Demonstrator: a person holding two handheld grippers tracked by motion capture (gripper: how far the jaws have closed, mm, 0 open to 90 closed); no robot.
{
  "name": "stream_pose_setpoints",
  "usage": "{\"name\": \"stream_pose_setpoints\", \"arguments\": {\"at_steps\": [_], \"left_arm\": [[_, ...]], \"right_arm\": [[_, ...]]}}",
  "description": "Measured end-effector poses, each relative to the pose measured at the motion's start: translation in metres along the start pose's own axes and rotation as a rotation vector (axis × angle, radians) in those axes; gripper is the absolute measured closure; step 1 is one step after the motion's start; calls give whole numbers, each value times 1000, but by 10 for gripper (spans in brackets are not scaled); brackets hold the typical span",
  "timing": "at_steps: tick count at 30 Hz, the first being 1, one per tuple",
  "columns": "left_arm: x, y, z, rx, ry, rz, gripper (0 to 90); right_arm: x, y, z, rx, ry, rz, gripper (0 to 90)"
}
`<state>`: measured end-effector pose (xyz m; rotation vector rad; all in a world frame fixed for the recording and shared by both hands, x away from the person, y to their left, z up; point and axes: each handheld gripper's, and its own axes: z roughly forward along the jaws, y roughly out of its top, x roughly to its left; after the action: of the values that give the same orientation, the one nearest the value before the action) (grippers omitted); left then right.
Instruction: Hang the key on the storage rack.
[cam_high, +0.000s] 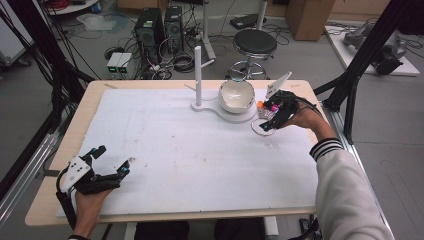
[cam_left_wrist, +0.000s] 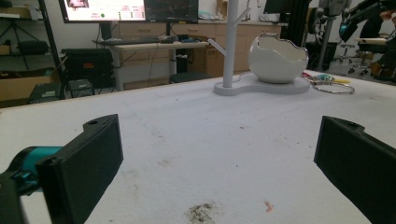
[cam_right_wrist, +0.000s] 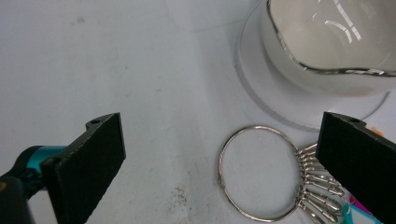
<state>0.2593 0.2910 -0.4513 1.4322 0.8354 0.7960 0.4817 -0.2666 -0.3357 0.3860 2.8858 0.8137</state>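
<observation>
Now, item: key ring (cam_right_wrist: 258, 172) lying between your right gripper (cam_right_wrist: 219, 163)'s wide jaws, left gripper (cam_left_wrist: 215, 163) wide too; lower squarely, then close on its wire

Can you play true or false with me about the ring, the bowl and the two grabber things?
1. The metal ring lies on the white table. True.
2. The right gripper is squeezing the ring. False: its jaws are wide open above it.
3. The white bowl sits on a base beside a white post. True.
4. The left gripper holds the bowl. False: it is open, far from it, near the table's front edge.
</observation>
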Motion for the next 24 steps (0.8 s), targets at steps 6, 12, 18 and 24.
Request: {"name": "stream_pose_setpoints", "arguments": {"at_steps": [6,12,18,24], "left_arm": [[0,0,0,0,0,1,17],[0,0,0,-1,-2,0,17],[0,0,0,-1,-2,3,17],[0,0,0,-2,-3,4,17]], "right_arm": [[-3,-1,17,82,18,5,10],[-4,-1,26,100,24,24,11],[-5,-2,35,155,47,37,42],[-4,-9,46,181,47,39,51]]}}
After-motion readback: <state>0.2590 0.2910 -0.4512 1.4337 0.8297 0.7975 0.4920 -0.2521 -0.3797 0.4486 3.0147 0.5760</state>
